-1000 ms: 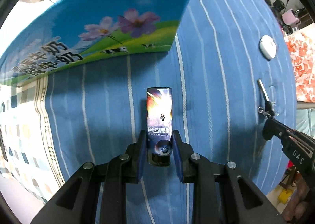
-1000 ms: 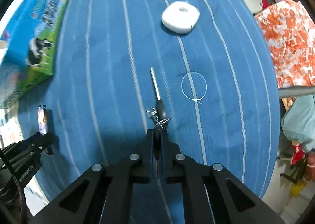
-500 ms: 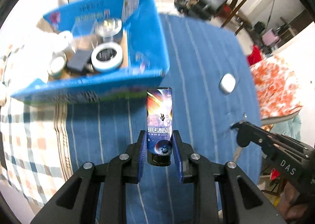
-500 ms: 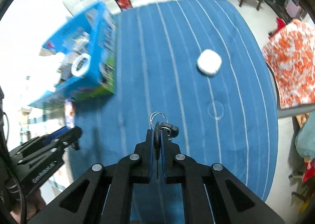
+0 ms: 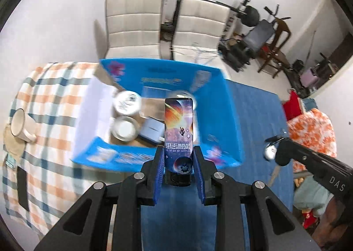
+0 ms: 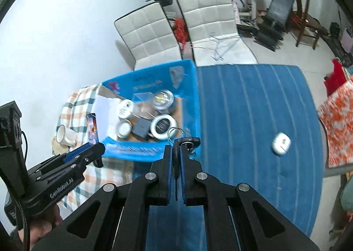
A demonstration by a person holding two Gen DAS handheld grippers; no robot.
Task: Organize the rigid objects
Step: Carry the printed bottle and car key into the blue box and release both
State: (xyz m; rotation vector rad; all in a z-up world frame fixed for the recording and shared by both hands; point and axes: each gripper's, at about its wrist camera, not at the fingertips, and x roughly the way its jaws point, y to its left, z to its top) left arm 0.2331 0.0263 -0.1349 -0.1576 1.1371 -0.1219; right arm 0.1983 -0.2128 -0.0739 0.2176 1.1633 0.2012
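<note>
My left gripper (image 5: 179, 158) is shut on a small flat lighter with a space print (image 5: 179, 127), held in the air in front of the open blue box (image 5: 229, 118). The lighter also shows in the right wrist view (image 6: 92, 128). My right gripper (image 6: 176, 151) is shut on a black-headed key with a ring (image 6: 186, 140), raised above the near wall of the blue box (image 6: 196, 96). The box holds round tins, tape rolls and a dark case. A white oval object (image 6: 280, 143) lies on the blue striped cloth (image 6: 253, 107).
A white mug (image 5: 21, 126) stands on the checked cloth (image 5: 44, 88) left of the box. Two white chairs (image 5: 167, 26) stand behind the table. An orange floral cushion (image 6: 337, 127) lies to the right. Gym gear fills the far corner.
Both grippers have risen well above the table with their objects. The views have tilted up, so the box interior and the room behind now show.
</note>
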